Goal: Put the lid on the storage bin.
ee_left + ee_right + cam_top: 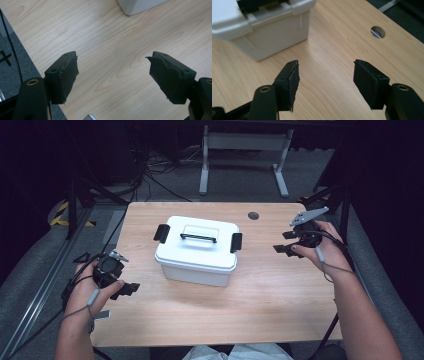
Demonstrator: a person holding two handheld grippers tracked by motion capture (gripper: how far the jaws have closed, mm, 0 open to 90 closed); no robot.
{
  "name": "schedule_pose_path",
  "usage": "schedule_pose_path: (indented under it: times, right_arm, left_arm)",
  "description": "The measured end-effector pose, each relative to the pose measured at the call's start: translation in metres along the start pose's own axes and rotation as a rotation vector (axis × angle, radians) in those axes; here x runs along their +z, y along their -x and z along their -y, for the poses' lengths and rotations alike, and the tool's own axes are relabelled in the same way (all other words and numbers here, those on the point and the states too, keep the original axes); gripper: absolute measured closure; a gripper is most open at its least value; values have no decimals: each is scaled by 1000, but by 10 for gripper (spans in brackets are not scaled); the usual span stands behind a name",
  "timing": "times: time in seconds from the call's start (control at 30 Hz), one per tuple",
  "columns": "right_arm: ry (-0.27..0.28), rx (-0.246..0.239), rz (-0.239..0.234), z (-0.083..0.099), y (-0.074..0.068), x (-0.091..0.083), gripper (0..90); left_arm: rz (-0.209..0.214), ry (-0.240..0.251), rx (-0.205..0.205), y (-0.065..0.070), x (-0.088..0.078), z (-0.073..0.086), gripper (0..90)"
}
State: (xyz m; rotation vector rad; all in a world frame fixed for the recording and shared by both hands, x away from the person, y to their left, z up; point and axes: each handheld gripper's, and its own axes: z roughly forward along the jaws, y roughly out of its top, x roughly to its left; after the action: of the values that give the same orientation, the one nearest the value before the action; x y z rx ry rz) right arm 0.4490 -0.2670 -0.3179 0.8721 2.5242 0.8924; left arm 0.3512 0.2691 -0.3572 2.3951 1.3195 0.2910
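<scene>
The right gripper [286, 242] is held above the right part of the wooden table [260, 295], and its jaws are seen wide apart, with nothing between them. In the right gripper view only bare wood lies between the two black pads [289, 82]. The white box [196, 251] is placed near the middle of the table, a little toward the far side, well apart from both grippers. Its lid is closed and is kept down by a black latch [161, 233] on the left end and a second black latch [236, 242] on the right end. A black handle [198, 237] lies flat on the top of the lid. In the right gripper view the near corner of the box [262, 32] is seen ahead of the jaws and to their left, not touched by them.

The left gripper [125, 288] is held over the left front part of the table, near its edge. Its jaws are also spread wide and empty, and a small corner of the box [140, 6] is seen at the top of the left gripper view. A round cable hole [253, 215] is found in the table behind the box, near the far edge.
</scene>
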Motion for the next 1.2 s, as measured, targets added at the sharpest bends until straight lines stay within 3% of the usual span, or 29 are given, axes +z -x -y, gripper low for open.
schedule_pose_path:
  times: [0.1, 0.2, 0.37, 0.57, 0.73, 0.97, 1.2]
  right_arm:
    - [-6, 16, 11, 9, 2, 3, 374]
    - [-3, 62, -7, 27, 4, 11, 374]
    - [-15, 86, -9, 46, 5, 23, 374]
    - [-33, 114, -23, 61, 7, 35, 374]
    - [-57, 127, -8, 69, 8, 44, 374]
    - [-107, 134, -3, 78, 9, 57, 373]
    - [-203, 132, 2, 87, 9, 72, 365]
  left_arm:
    - [-2, -3, -9, 0, 1, 0, 234]
    - [0, -8, -10, 0, 5, 0, 234]
    - [-4, -12, -5, 0, 8, -1, 234]
    - [-17, -3, -1, -2, 12, -3, 234]
    - [-11, -4, -6, -2, 16, -3, 234]
    - [5, -12, -2, -4, 20, -5, 237]
    - [12, -32, -4, -4, 26, -7, 239]
